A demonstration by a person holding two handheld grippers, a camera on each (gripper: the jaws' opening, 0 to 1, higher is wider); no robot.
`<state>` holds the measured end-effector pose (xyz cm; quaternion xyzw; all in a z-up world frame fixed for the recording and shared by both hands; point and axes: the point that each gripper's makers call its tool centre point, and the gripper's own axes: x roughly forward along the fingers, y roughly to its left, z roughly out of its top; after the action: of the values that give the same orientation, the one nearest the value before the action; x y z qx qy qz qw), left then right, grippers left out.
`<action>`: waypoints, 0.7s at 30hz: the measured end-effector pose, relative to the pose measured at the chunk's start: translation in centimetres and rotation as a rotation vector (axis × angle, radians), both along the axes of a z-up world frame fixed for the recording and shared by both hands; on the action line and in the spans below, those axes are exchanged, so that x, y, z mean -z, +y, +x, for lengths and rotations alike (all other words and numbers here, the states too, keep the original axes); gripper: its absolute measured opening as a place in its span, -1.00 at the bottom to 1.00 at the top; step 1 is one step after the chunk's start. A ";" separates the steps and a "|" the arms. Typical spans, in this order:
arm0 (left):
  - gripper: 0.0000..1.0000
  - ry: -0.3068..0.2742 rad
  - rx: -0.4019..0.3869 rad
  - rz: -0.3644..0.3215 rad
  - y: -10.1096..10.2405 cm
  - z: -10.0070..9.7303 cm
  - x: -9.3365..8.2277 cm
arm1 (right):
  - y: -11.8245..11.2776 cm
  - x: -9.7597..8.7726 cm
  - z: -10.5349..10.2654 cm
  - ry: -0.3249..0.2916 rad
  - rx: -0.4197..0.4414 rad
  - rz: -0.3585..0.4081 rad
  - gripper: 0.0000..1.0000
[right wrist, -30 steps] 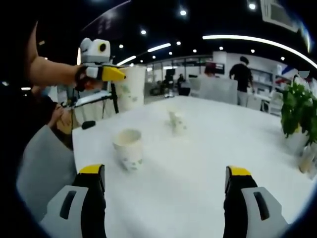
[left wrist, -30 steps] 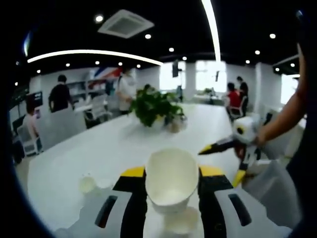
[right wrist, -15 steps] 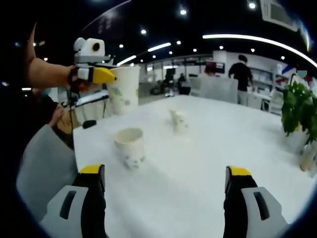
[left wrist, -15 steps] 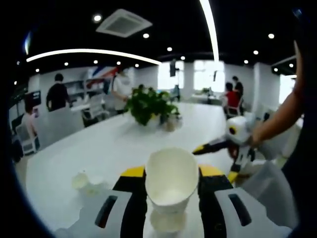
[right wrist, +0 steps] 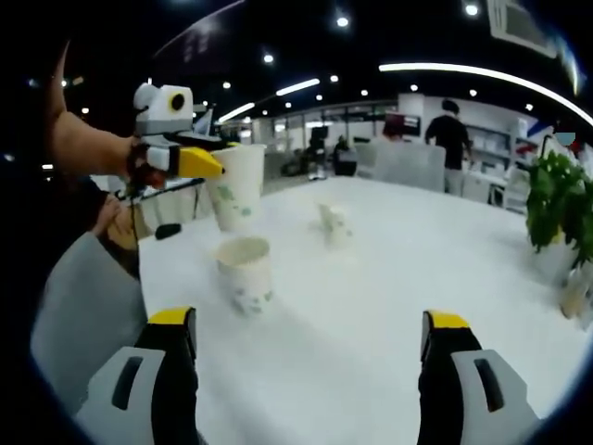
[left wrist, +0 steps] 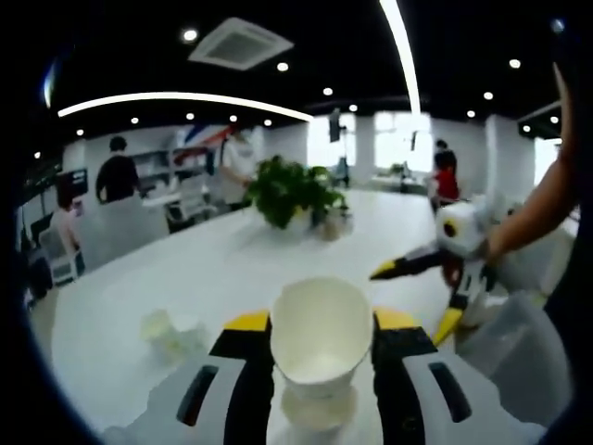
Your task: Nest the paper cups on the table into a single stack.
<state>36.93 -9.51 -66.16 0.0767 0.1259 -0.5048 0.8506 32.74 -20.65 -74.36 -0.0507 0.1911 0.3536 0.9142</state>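
A: Why does the left tool [left wrist: 320, 338] clamp the paper cup [left wrist: 321, 334] mouth-up at lower centre?

B: Likely to nest it over the standing cup [right wrist: 245, 274], centre-left on the counter [right wrist: 371, 306]. The right tool [right wrist: 310, 362] waits, jaws apart.

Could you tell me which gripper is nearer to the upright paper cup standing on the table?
Left. The left gripper holds a cup just above and behind the upright cup; the right gripper, open, sits farther back.
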 end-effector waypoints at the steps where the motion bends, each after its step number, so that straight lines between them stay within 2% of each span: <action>1: -0.21 0.005 -0.005 -0.006 0.0 0.0 0.2 | 0.0 0.0 0.0 0.000 0.000 0.000 1.00; 11: -0.21 0.008 -0.038 0.000 0.1 0.3 2.6 | 0.1 0.0 -0.1 0.002 -0.001 0.001 1.00; 21: -0.19 0.038 -0.061 0.051 0.2 0.2 6.7 | 0.4 0.2 -0.3 0.009 -0.004 0.004 1.00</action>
<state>37.15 -9.30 -72.81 0.0849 0.1572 -0.4768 0.8607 32.44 -20.24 -74.60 -0.0477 0.1945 0.3560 0.9128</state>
